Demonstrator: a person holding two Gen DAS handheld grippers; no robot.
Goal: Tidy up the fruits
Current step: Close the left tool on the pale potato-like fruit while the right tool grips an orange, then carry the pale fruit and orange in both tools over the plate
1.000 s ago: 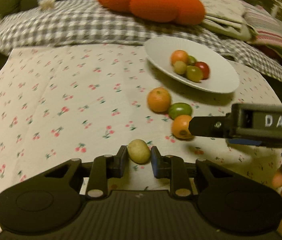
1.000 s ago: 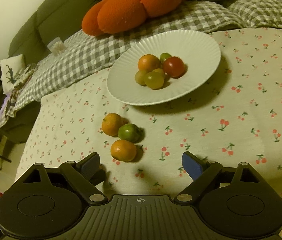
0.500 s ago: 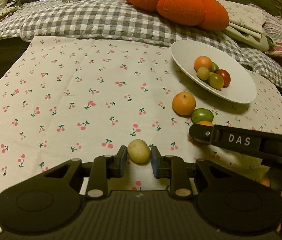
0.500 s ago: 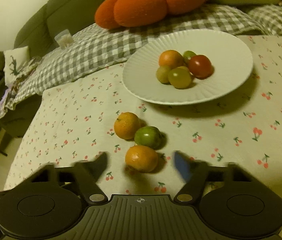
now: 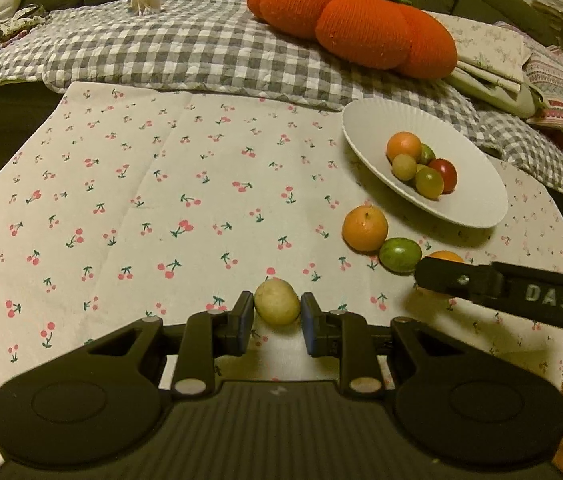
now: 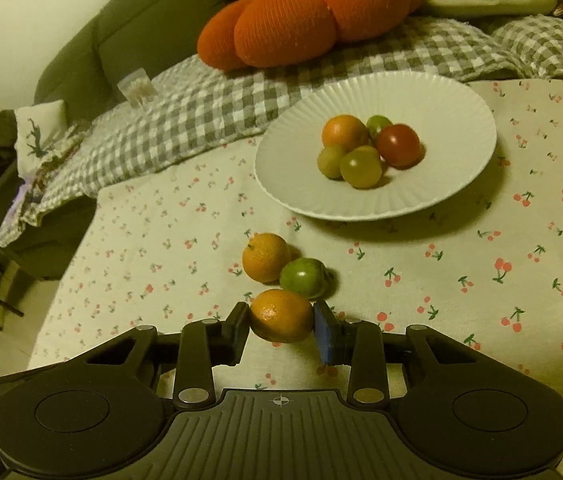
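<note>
Both grippers loaded, mid pick step. My left gripper (image 5: 276,318) pinches a pale yellow fruit (image 5: 276,302) above the cherry-print tabletop (image 5: 121,200). My right gripper (image 6: 281,326) has its fingers closed on the near orange (image 6: 281,315), which is just beside the green fruit (image 6: 304,277) and the second orange (image 6: 266,257). Next, I'd judge: lift clear, carry both to the white plate (image 6: 441,196), release beside the pile without knocking it.
</note>
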